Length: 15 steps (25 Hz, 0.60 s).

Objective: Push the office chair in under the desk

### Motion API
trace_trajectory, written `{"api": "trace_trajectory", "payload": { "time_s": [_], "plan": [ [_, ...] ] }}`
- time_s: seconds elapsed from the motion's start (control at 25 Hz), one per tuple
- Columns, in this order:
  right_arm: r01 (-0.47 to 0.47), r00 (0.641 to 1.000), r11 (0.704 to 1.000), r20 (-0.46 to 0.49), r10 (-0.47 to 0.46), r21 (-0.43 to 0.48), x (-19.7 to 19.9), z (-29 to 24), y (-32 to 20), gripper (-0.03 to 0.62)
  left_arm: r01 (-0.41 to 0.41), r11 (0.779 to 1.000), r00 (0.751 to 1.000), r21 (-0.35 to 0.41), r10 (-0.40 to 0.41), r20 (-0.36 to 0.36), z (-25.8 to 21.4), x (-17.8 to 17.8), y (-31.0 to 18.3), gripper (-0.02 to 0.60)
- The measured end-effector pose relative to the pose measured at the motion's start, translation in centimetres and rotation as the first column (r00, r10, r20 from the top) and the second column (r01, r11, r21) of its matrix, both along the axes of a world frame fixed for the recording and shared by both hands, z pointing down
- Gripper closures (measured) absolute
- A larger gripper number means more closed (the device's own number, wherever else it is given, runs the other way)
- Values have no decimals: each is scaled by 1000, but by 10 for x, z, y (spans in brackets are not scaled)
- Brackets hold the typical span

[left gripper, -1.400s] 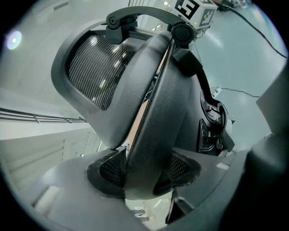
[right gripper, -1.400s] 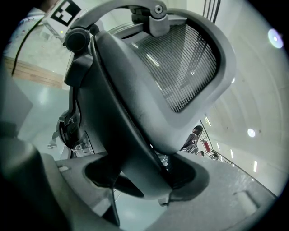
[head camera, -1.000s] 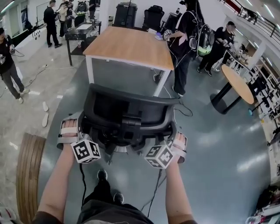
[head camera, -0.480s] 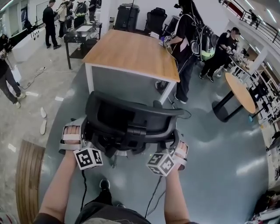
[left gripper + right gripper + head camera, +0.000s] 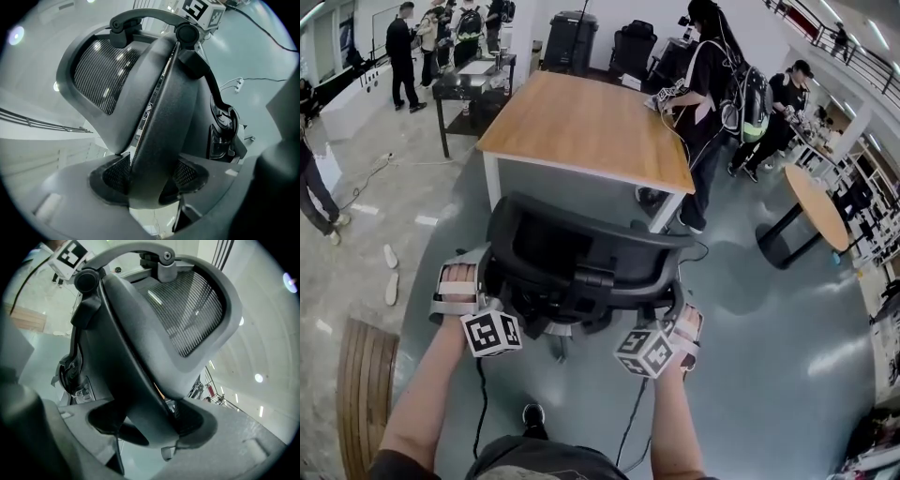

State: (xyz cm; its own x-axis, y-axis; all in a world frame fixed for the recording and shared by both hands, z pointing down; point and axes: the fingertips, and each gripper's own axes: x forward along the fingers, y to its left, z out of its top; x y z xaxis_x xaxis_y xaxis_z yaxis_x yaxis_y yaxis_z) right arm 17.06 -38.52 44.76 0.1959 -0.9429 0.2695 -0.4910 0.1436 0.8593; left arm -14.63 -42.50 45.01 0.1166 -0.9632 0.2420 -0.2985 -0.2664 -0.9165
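Nearer the table [image 5: 581,122] than a second ago, the office chair [image 5: 572,248] stands close before it, table ahead of the fingers [image 5: 110,174]. Left gripper [image 5: 483,281] and right gripper [image 5: 673,314] each clamp a backrest [image 5: 103,70] side edge between their fingers.

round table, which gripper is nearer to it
Right. The right gripper holds the chair's right edge, on the round table's side; the left gripper holds the chair's left edge, farther away.
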Motion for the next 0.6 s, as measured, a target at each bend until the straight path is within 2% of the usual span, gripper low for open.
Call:
{"api": "trace_trajectory", "payload": {
  "time_s": [0.2, 0.6],
  "plan": [
    [2, 1000, 1000, -1, -2, 4, -11, -1, -21, 295, 0, 1000, 1000, 9, 0, 2, -4, -10, -23, 299],
    [18, 1000, 1000, 0, -18, 24, -10, -6, -55, 295, 14, 1000, 1000, 16, -14, -14, -11, -8, -57, 296]
  ]
}}
